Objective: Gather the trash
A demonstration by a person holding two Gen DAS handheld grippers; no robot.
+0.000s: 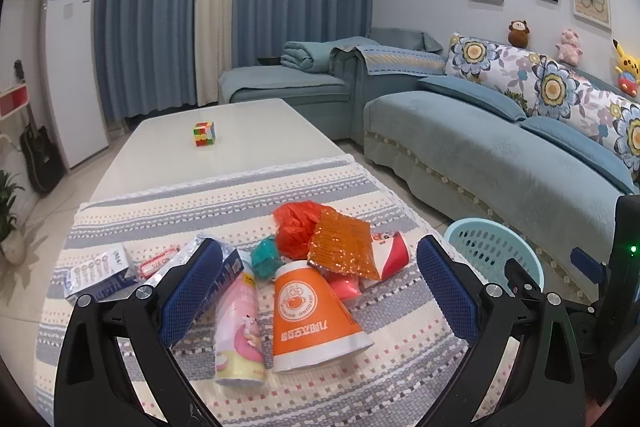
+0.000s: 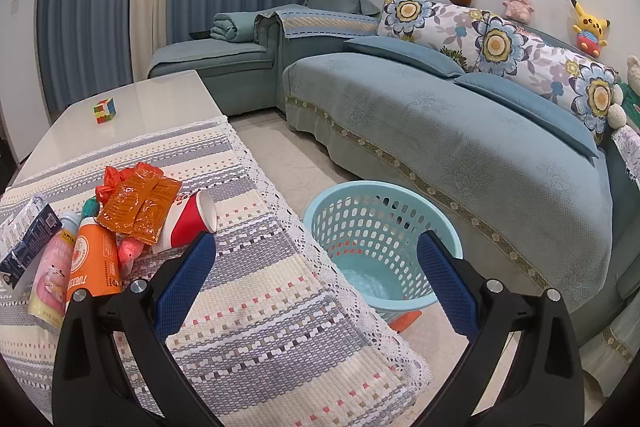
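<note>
Left wrist view: the left gripper (image 1: 320,291) hung wide open and empty above a heap of trash on a striped woven cloth (image 1: 280,187) covering the near end of a white coffee table (image 1: 256,123). Between its blue-padded fingers (image 1: 191,291) lay an orange paper cup (image 1: 312,319) on its side, a pink bottle (image 1: 239,331) beside it, and behind them an orange foil packet (image 1: 345,247), a crumpled red plastic bag (image 1: 294,229), a teal wad (image 1: 266,258) and a red-and-white paper cup (image 1: 390,253). A blue-and-white carton (image 1: 224,279) sat partly behind the left finger, with a small white box (image 1: 98,267) further left. A Rubik's cube (image 1: 205,133) stood well apart on the bare tabletop, and a light blue plastic basket (image 1: 480,247) showed past the table's right edge, near the teal sofa (image 1: 480,155). Right wrist view: the right gripper (image 2: 316,275) was likewise spread wide and held nothing, poised over the cloth's lace edge (image 2: 304,239), with the basket (image 2: 372,215) on the floor between table and sofa (image 2: 460,139). The trash pile lay to the left, the red-and-white cup (image 2: 192,219) just beyond the left finger (image 2: 184,283).
</note>
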